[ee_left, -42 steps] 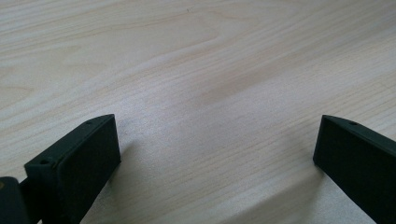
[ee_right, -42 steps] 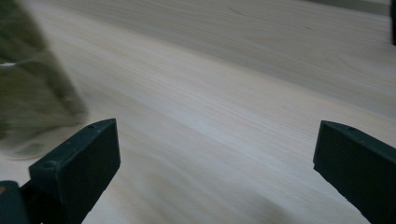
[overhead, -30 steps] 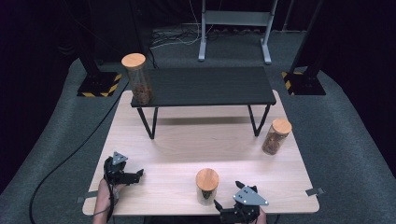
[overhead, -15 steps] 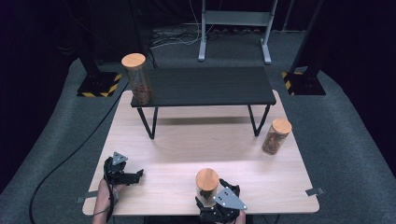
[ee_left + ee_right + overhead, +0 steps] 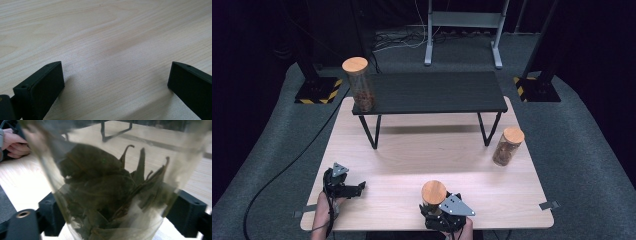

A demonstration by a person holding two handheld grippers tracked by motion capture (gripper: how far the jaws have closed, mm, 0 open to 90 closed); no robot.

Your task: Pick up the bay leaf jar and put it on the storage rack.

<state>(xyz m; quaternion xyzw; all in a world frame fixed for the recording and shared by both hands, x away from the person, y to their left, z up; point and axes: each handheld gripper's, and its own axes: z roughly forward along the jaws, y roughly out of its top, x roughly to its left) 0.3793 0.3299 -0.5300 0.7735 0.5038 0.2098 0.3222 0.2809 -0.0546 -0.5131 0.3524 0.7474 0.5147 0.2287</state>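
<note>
A glass jar (image 5: 433,192) with a round wooden lid stands near the front edge of the pale wooden table (image 5: 432,150). My right gripper (image 5: 433,209) is at its near side, and its jaws have just been closing with the jar between them. In the right gripper view the jar (image 5: 107,185), full of dark dried leaves, sits between the two black jaws of that gripper (image 5: 117,212), which press its sides. My left gripper (image 5: 355,189) rests at the front left with its jaws wide apart. In its own view the left gripper (image 5: 116,82) holds nothing over bare wood.
A low black table (image 5: 437,92) stands on the far half of the wooden one. A second jar (image 5: 360,85) is on its left end, and a third jar (image 5: 508,146) stands by its right leg. The person's other hand (image 5: 15,143) lies at the left.
My right gripper has slid left along the front edge up to the near jar, and its jaws now sit around it. The left gripper has stayed still.
</note>
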